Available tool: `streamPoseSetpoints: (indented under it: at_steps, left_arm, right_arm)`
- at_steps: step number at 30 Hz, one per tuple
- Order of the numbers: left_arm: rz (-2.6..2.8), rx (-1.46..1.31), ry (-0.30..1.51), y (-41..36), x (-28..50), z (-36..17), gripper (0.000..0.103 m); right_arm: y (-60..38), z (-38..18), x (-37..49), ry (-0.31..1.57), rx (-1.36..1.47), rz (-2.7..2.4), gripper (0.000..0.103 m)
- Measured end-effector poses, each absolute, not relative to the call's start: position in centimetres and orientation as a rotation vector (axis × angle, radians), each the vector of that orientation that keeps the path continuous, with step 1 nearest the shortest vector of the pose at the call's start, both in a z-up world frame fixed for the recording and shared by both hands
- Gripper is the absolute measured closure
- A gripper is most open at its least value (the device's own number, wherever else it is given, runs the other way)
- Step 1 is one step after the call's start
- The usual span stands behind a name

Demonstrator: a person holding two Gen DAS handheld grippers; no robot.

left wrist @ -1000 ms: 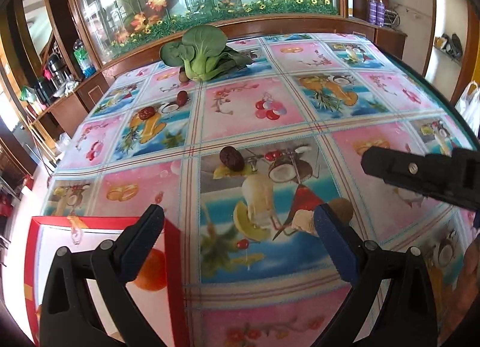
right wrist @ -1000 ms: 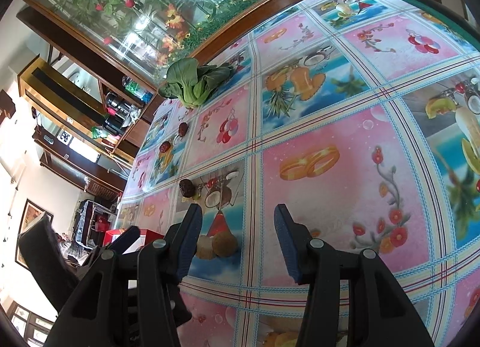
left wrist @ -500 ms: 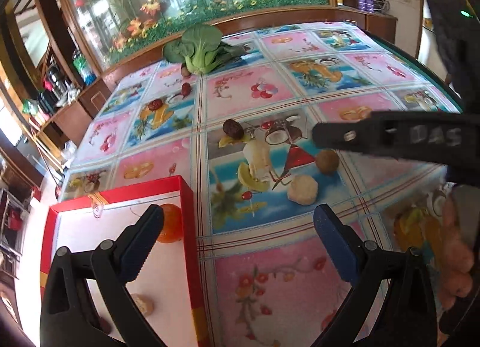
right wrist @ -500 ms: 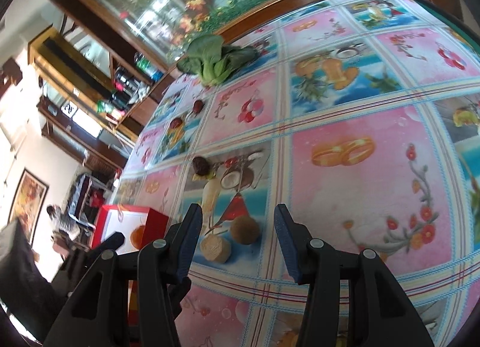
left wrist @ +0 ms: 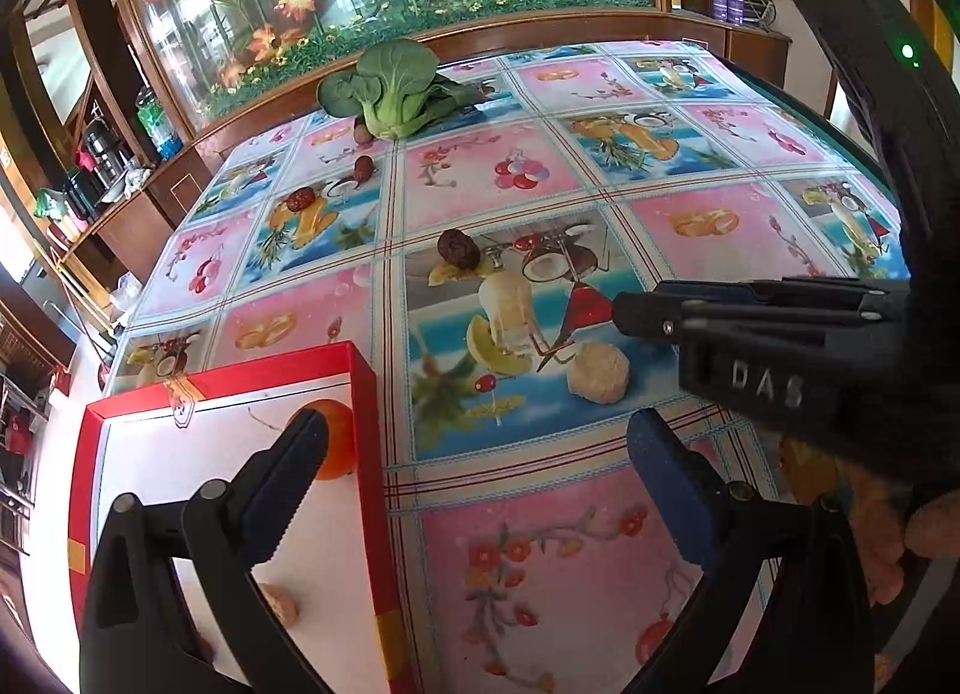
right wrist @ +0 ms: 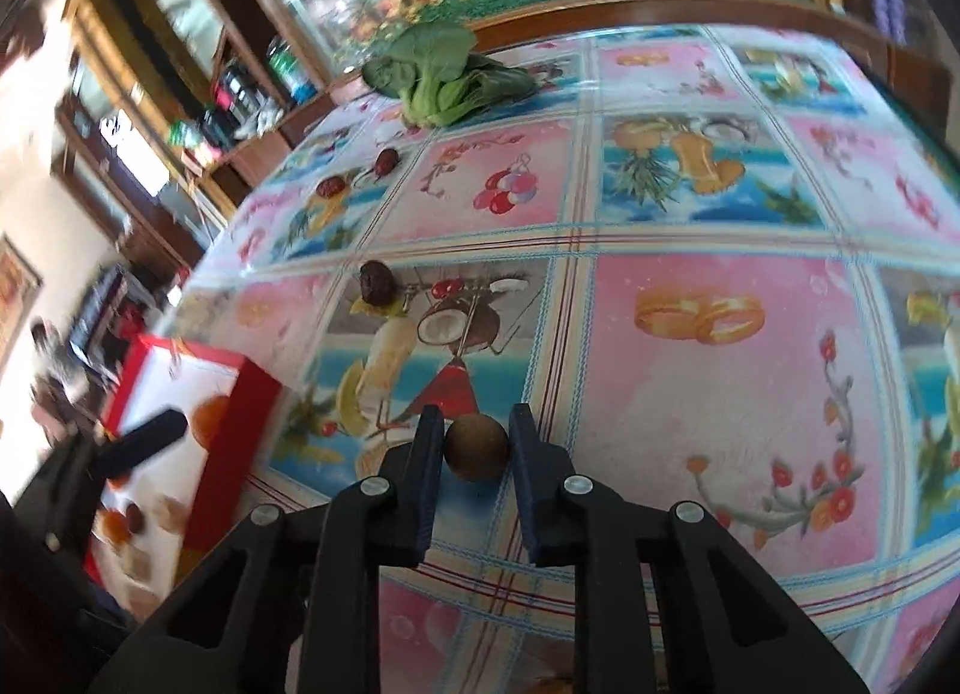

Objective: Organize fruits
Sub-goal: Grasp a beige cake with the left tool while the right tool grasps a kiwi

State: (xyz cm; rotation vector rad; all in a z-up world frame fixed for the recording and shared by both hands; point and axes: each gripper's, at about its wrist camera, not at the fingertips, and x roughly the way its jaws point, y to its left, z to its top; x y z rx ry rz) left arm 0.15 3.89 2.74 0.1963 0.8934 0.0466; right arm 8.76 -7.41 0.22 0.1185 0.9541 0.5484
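My right gripper point(right wrist: 477, 442) is shut on a small round brown fruit point(right wrist: 477, 448) just above the tablecloth; it shows from the side in the left wrist view point(left wrist: 636, 313). My left gripper point(left wrist: 480, 448) is open and empty, over the right edge of the red box point(left wrist: 366, 454). The box holds an orange point(left wrist: 336, 442) and a beige piece point(left wrist: 282, 604). A pale beige lump point(left wrist: 599, 373) lies on the cloth beside the right gripper. Dark red dates point(left wrist: 459, 249) point(left wrist: 300, 198) point(left wrist: 362, 169) lie farther back.
A bok choy point(left wrist: 396, 88) lies at the table's far edge against a wooden ledge and glass screen. The fruit-print tablecloth point(left wrist: 540, 544) covers the table. The red box sits at the near left corner point(right wrist: 234, 430). Shelves stand to the left.
My right gripper has moved down and forward and closed on the round brown fruit. The left gripper has pulled back, so more of the red box shows.
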Motion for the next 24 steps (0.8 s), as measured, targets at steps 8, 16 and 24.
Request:
streamPoseSetpoints:
  at_steps: [8,16,24]
  left_arm:
    - [0.019,0.221,0.889,2.7,1.1,2.5,0.003]
    - [-0.049,0.133,0.957,2.1,3.6,0.7,0.028]
    - [-0.102,0.086,0.949,1.9,3.6,0.7,0.068]
  right_arm:
    - [-10.4,0.2,10.0,0.963,0.147,0.439,0.083]
    - [-11.6,0.1,10.1,0.967,0.191,0.401,0.082]
    - [-11.0,0.3,10.0,0.958,0.159,0.398,0.082]
